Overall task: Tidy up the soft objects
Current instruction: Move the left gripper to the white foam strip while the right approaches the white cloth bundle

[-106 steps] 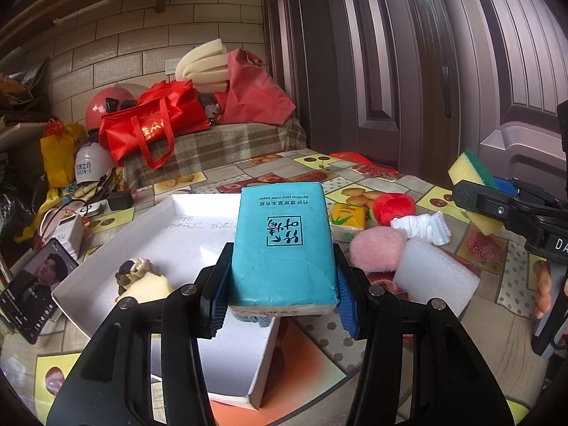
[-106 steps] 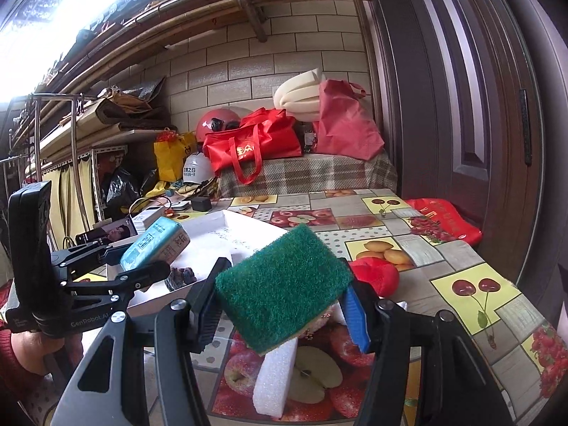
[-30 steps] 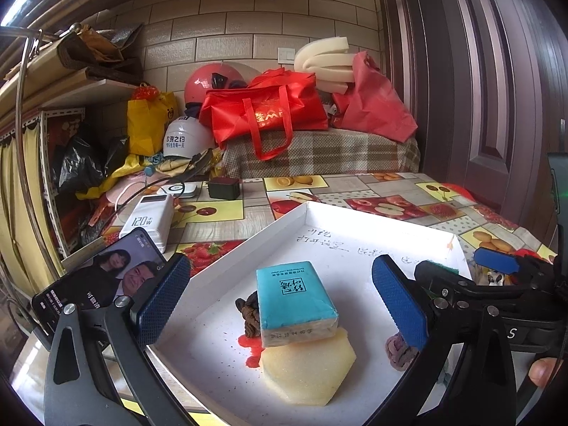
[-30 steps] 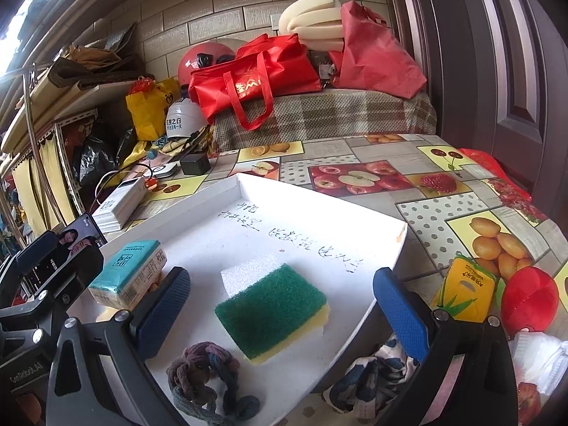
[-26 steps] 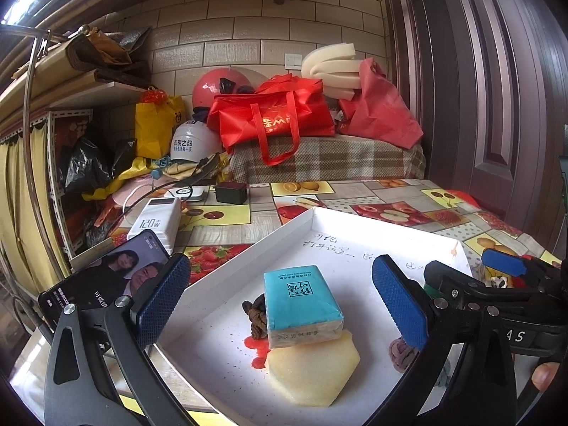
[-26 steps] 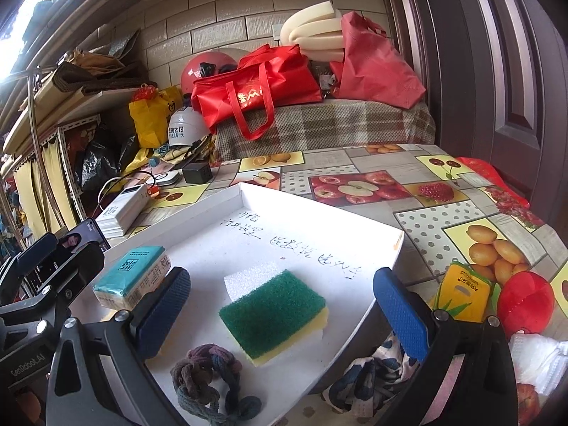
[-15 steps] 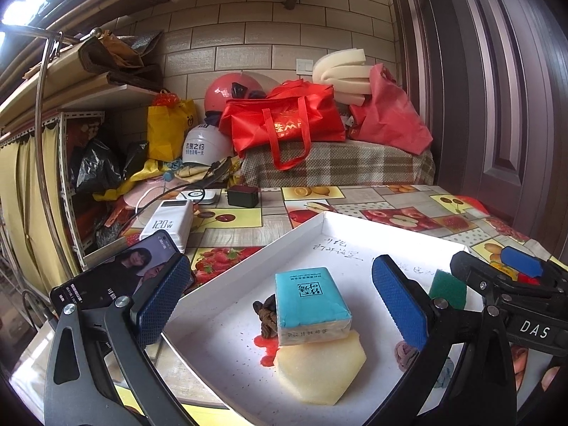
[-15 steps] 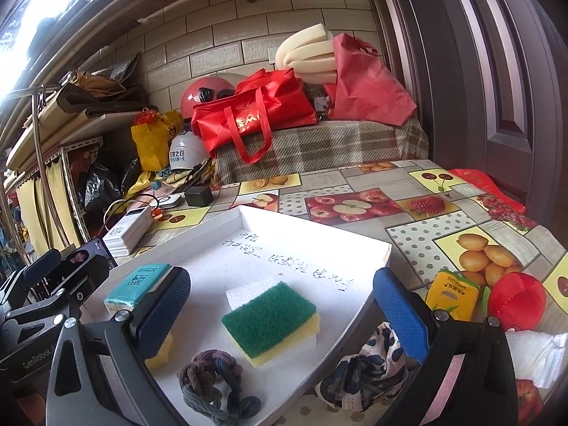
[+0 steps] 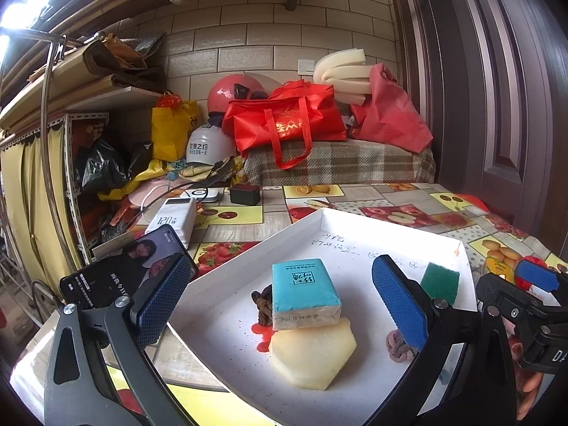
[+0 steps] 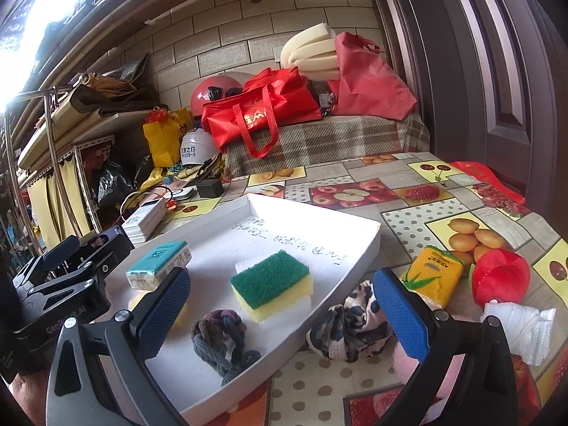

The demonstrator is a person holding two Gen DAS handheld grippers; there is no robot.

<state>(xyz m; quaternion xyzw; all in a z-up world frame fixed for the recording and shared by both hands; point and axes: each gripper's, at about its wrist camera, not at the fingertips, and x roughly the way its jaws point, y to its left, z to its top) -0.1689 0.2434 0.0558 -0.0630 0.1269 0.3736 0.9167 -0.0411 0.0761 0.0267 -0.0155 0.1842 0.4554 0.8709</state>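
Both grippers are spread wide and empty — the left gripper (image 9: 280, 305) above the near end of the white tray (image 10: 369, 245), the right gripper (image 10: 280, 316) over its near right rim. Inside the tray lie the teal tissue pack (image 9: 303, 293) on a pale foam block (image 9: 312, 353), the green sponge (image 10: 271, 284) and a braided cord (image 10: 222, 340). This looks like a pause between placements; next — probably the patterned cloth (image 10: 349, 323) just outside the tray's right rim.

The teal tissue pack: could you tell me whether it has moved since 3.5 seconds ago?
Yes. It was clamped in the left gripper above the white tray's near edge; now it rests inside the tray on the pale foam block, with that gripper open.
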